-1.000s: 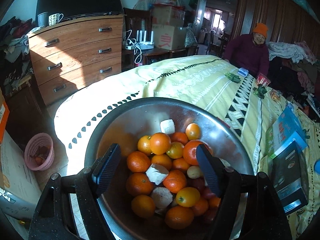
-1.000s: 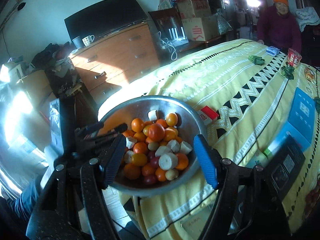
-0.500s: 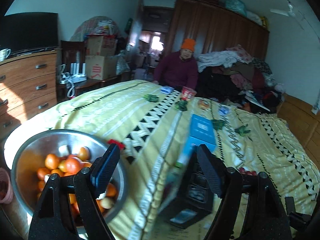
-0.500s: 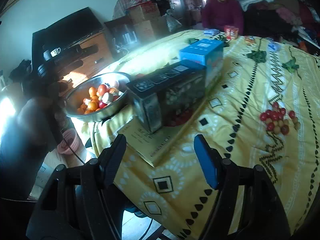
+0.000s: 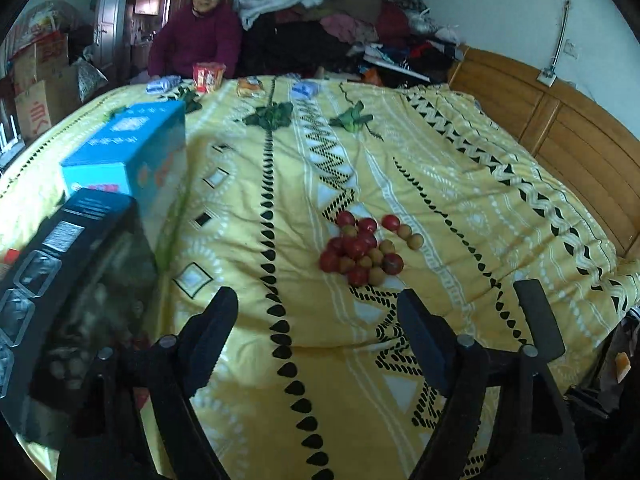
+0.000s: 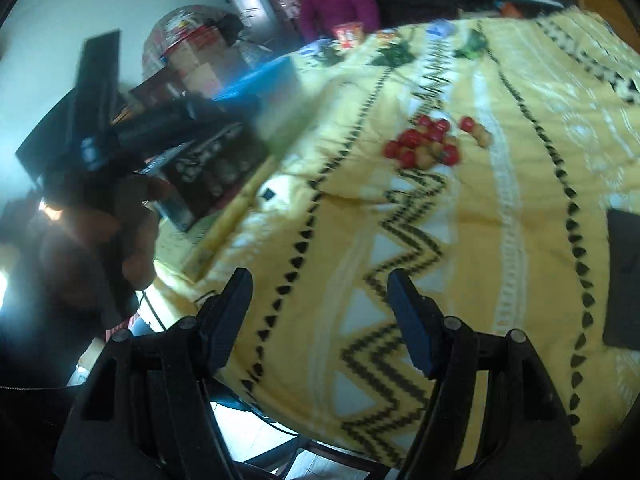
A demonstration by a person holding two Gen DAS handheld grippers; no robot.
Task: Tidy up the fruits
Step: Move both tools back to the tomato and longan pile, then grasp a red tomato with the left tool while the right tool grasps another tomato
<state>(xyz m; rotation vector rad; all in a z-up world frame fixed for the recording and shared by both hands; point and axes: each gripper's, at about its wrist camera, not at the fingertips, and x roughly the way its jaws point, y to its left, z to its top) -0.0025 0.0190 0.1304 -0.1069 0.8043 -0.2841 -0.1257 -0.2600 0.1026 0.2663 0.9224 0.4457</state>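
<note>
A yellow patterned bedspread point(image 5: 420, 184) covers a wide bed and fills both views. On it, near the middle, lies a loose cluster of small red and tan fruits point(image 5: 362, 250), touching one another, with a few set just to the right. To the left stand a blue box point(image 5: 128, 152) and a black box point(image 5: 76, 264), close together near the bed's edge. Green leafy pieces point(image 5: 270, 116) and small packets lie farther back. A wooden headboard point(image 5: 568, 136) runs along the right, a heap of clothes point(image 5: 344, 28) is piled behind the bed, and a person in an orange hat point(image 5: 198, 28) sits at the far side.

The left gripper point(image 5: 318, 320) hangs above the bedspread with nothing between its jaws, which are closing. The right gripper point(image 6: 320, 304) also hangs over the cloth, jaws apart and empty; its view is blurred.

A second ago both cameras faced a metal bowl of oranges by a chest of drawers; now the bowl is out of view and the fruit cluster lies ahead of both grippers.
</note>
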